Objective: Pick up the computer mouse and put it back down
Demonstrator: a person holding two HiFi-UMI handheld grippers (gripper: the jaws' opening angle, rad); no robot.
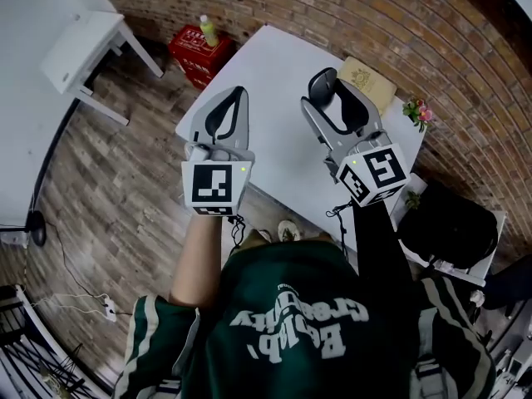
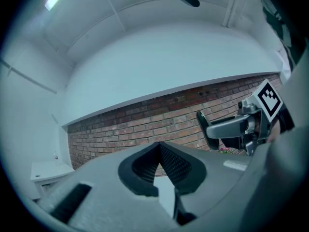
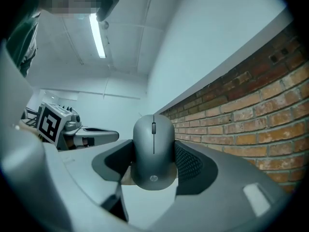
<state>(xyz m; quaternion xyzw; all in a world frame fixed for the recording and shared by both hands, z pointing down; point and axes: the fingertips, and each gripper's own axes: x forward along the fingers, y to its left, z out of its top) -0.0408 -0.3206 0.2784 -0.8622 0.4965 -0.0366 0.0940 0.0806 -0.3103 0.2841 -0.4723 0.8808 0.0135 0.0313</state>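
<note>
A grey computer mouse (image 3: 153,153) with a scroll wheel sits between the jaws of my right gripper (image 3: 152,146), pinched at its sides and held up in the air, level with the brick wall behind it. In the head view my right gripper (image 1: 326,90) hovers above the white table (image 1: 266,65). My left gripper (image 1: 238,96) hangs beside it over the table's left edge, its jaws meeting at the tips with nothing between them (image 2: 159,146). Each gripper shows in the other's view: the right gripper (image 2: 227,127) and the left gripper (image 3: 91,135).
A tan flat box (image 1: 370,77) lies at the table's far side, with small flowers (image 1: 418,111) to its right. A red crate with a bottle (image 1: 199,48) stands on the wooden floor, a white desk (image 1: 83,44) further left, a black bag (image 1: 449,223) at the right.
</note>
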